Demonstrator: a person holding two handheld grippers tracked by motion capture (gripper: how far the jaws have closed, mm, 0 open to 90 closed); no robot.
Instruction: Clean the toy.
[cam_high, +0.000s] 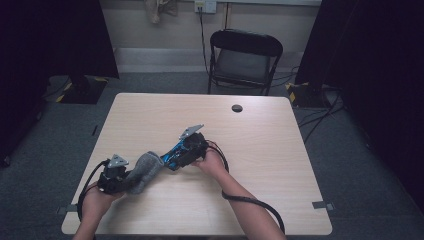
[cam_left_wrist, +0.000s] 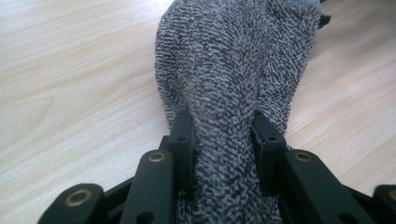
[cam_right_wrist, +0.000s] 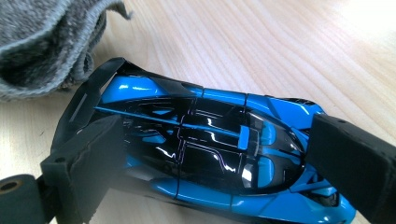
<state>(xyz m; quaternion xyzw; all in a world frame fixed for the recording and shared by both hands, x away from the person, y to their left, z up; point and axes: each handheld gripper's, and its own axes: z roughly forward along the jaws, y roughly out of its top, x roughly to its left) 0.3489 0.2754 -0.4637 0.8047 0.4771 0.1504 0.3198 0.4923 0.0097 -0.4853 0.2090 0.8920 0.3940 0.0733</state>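
A grey knitted cloth (cam_high: 148, 167) lies bunched on the wooden table (cam_high: 260, 165), left of the middle. My left gripper (cam_high: 127, 182) is shut on its near end. In the left gripper view the black jaws pinch a fold of the cloth (cam_left_wrist: 233, 60) at my left gripper (cam_left_wrist: 222, 133). A blue and black toy car (cam_high: 172, 157) rests on the table at the cloth's right end. My right gripper (cam_high: 176, 154) stands open over it. In the right gripper view the car (cam_right_wrist: 210, 135) lies lengthwise between the wide jaws of my right gripper (cam_right_wrist: 219, 156), and the cloth (cam_right_wrist: 42, 42) sits just beyond it.
A black folding chair (cam_high: 244, 57) stands behind the table's far edge. A round cable hole (cam_high: 237, 108) sits near the far side of the tabletop. Cables run over the floor at the right (cam_high: 320, 117). Each gripper's cable trails off the near edge.
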